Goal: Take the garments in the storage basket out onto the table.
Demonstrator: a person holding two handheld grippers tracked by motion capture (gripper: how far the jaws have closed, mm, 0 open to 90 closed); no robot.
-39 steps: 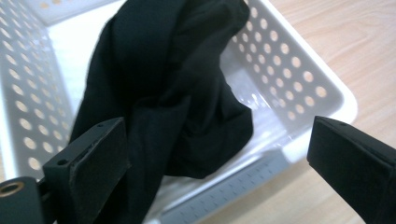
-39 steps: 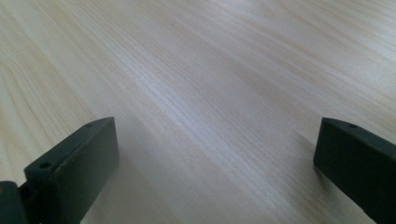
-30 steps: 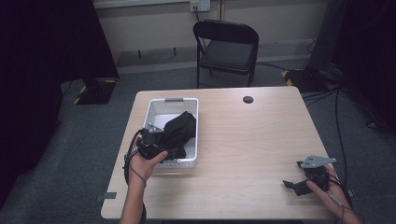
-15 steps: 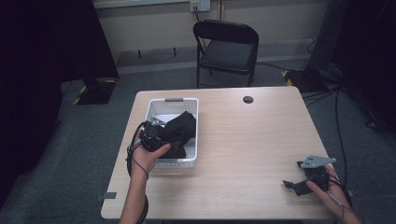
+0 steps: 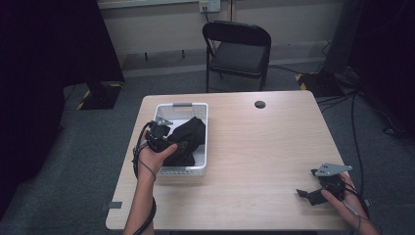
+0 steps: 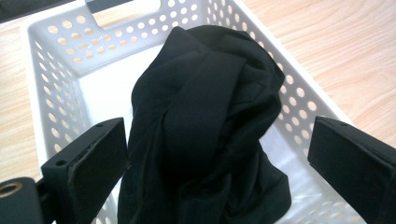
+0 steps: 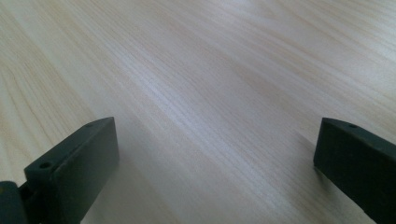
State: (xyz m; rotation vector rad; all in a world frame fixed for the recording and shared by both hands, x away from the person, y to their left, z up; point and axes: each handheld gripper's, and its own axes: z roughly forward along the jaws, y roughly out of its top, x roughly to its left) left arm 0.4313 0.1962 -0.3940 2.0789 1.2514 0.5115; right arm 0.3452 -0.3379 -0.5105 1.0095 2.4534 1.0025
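Observation:
A crumpled black cloth (image 5: 186,142) (image 6: 205,130) lies bunched in a white perforated basket (image 5: 203,122) (image 6: 56,51) on the left half of the wooden table (image 5: 264,147). My left gripper (image 5: 169,144) (image 6: 219,158) hovers over the basket's near left side, open, its jaws spread wide on either side of the cloth without pinching it. My right gripper (image 5: 313,191) (image 7: 215,154) rests low at the table's near right corner, open, with bare wood between its jaws.
A black folding chair (image 5: 237,49) stands beyond the table's far edge. A round cable hole (image 5: 260,104) sits near the far edge. Cables (image 5: 359,122) run over the floor at the right. Dark curtains hang at both sides.
My left gripper has let the black cloth down into the basket and drawn slightly toward the basket's near left side. The right gripper has stayed put.

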